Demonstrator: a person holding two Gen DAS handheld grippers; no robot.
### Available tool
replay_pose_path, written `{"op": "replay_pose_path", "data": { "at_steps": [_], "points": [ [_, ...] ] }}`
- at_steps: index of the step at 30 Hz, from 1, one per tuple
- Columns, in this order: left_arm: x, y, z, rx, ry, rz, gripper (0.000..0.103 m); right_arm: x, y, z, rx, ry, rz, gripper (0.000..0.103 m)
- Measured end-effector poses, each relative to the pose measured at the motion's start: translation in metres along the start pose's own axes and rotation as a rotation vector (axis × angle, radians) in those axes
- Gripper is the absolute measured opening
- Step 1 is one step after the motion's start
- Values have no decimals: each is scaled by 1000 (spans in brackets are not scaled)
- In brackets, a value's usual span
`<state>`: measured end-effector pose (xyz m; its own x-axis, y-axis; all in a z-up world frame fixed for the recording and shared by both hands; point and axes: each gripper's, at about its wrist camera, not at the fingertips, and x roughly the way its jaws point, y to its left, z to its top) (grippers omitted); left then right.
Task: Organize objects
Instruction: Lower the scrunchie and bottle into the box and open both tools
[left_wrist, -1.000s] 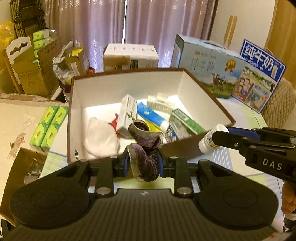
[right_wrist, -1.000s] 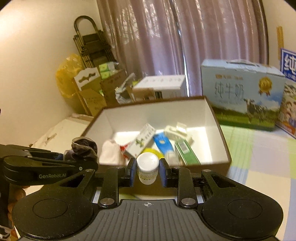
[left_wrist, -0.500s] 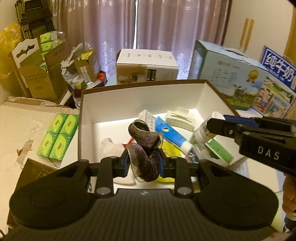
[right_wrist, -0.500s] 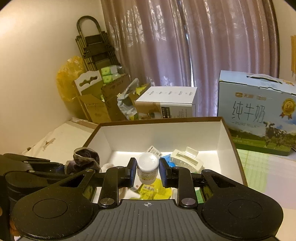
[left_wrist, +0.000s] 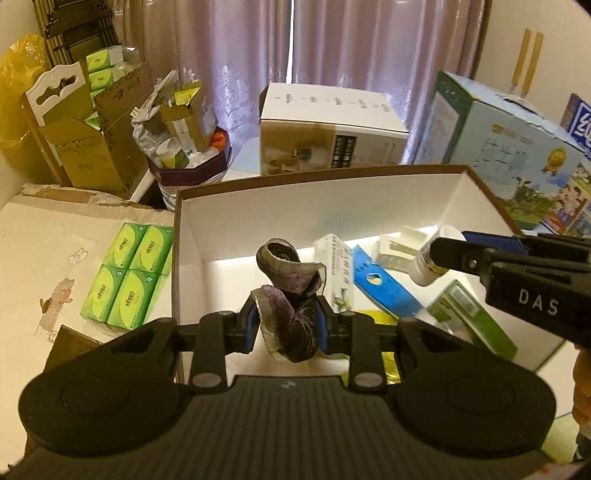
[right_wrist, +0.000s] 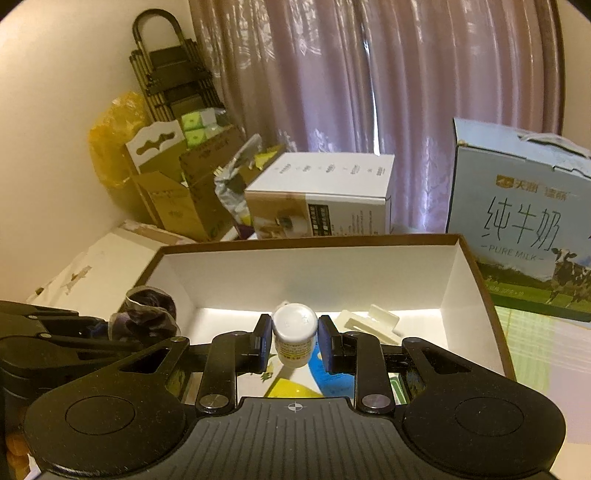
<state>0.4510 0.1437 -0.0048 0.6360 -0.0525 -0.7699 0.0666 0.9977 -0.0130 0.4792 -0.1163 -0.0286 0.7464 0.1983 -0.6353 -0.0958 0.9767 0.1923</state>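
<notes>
Left gripper (left_wrist: 284, 328): jaws narrow, pinched on dark cloth (left_wrist: 290, 291), a crumpled purple-grey bundle. Judged soft, light, limp; no breakage risk, no slip risk, but loose folds likely to snag on a pad at release. Gripped at mid-bundle, blue pads on both sides, one loop sticking up above the jaws, a tail hanging below. Held over the near-left part of the box (left_wrist: 369, 206), above its white floor, not touching it. Best hold judged to be the thick middle, as held.

Inside the box, left to right: white carton (left_wrist: 338, 266), blue tube (left_wrist: 380, 286), white plastic holder (left_wrist: 399, 242), green carton (left_wrist: 471, 314). Yellow item under the grippers, mostly hidden.

Right gripper (right_wrist: 291, 341): jaws narrow, clamped on bottle (right_wrist: 294, 334), small, white, round cap facing the camera, printed label on the body. Judged rigid, light, smooth plastic; could twist or slide between pads if squeezed off-centre. Pads seated on the sides, just under the cap, body hanging below the pads. Contents not visible. Held over the box middle, above the tube, clear of the floor; from the left wrist view, tilted, cap toward the far wall.

Both items over the box, neither set down yet. Outside, on the counter at left: green tissue packs (left_wrist: 127, 275), well apart from both jaws.
</notes>
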Motion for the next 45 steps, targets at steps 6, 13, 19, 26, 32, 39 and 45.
{"op": "replay_pose_path", "data": {
  "at_steps": [6, 13, 19, 26, 32, 39, 45],
  "points": [
    [26, 6, 9, -10, 39, 11, 27, 17, -7, 1, 27, 29, -9, 23],
    [47, 5, 15, 0, 66, 16, 31, 24, -13, -1, 45, 44, -16, 23],
    [54, 4, 17, 6, 67, 8, 46, 25, -16, -1, 59, 45, -23, 23],
    [53, 5, 18, 13, 59, 17, 52, 25, -17, -2, 62, 50, -25, 23],
    [52, 5, 19, 14, 57, 19, 54, 28, -16, -3, 67, 57, -22, 23],
    [51, 5, 19, 14, 57, 21, 58, 28, -14, 2, 77, 32, -3, 23],
    [49, 6, 19, 11, 52, 17, 63, 23, -16, 12, 108, -9, 14, 26]
  ]
}}
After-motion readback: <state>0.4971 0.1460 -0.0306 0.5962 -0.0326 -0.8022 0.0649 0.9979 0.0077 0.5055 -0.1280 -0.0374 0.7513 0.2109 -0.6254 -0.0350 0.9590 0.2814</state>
